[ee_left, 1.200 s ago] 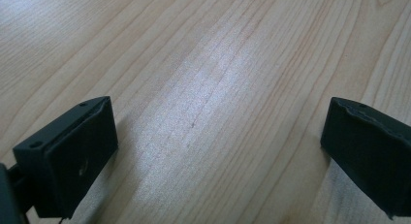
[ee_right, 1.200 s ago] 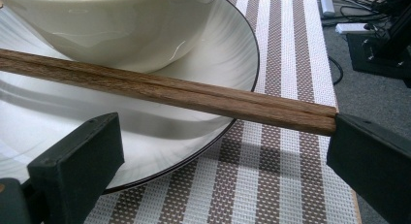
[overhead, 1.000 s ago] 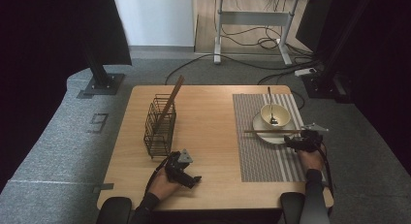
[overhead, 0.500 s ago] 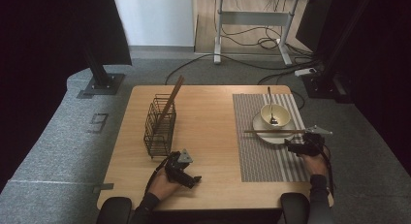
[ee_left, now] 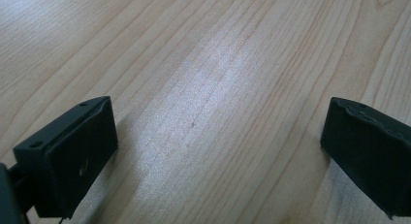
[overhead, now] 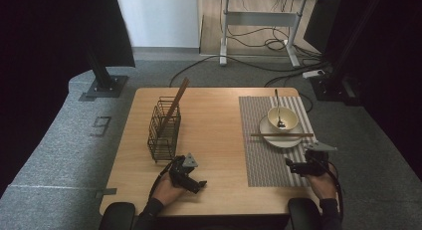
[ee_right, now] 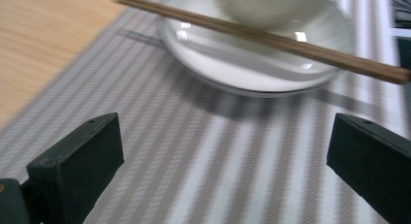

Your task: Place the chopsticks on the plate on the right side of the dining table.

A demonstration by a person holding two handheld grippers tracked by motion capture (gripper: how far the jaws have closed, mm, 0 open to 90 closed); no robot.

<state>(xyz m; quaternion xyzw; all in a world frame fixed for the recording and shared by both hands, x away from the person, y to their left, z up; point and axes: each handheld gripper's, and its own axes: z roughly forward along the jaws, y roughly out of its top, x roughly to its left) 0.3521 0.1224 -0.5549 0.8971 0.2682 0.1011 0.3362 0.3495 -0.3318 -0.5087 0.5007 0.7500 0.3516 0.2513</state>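
Chopsticks (overhead: 281, 135) lie flat across the near rim of the white plate (overhead: 268, 135), both ends reaching past it, crosswise to the stripes of the grey placemat (overhead: 261, 163) on the right part of the wooden table (overhead: 219, 115). In the right gripper view they (ee_right: 271, 40) run as one dark brown bar from upper left to right, resting on the plate (ee_right: 232, 64) just in front of the cream bowl (ee_right: 271, 8) that stands on it. A spoon (overhead: 277, 108) leans in the bowl (overhead: 282, 119), its handle pointing toward the far edge.

The right gripper (overhead: 298, 167) sits low over the near right corner of the placemat, held in the person's right hand (overhead: 318, 177), whose forearm comes up from the near edge. Its jaws stand wide apart with nothing between them, aimed at the plate; striped mat (ee_right: 218, 161) fills the gap.

The left gripper (overhead: 191, 180) rests near the middle of the near edge, in the left hand (overhead: 166, 190), pointing to the right along the table. Its jaws too are spread wide and empty, with bare wood (ee_left: 218, 103) between them.

A black wire basket (overhead: 163, 133) stands toward the left edge, well apart from both grippers, and a long brown stick (overhead: 176, 98) leans out of it, tilted toward the far edge.
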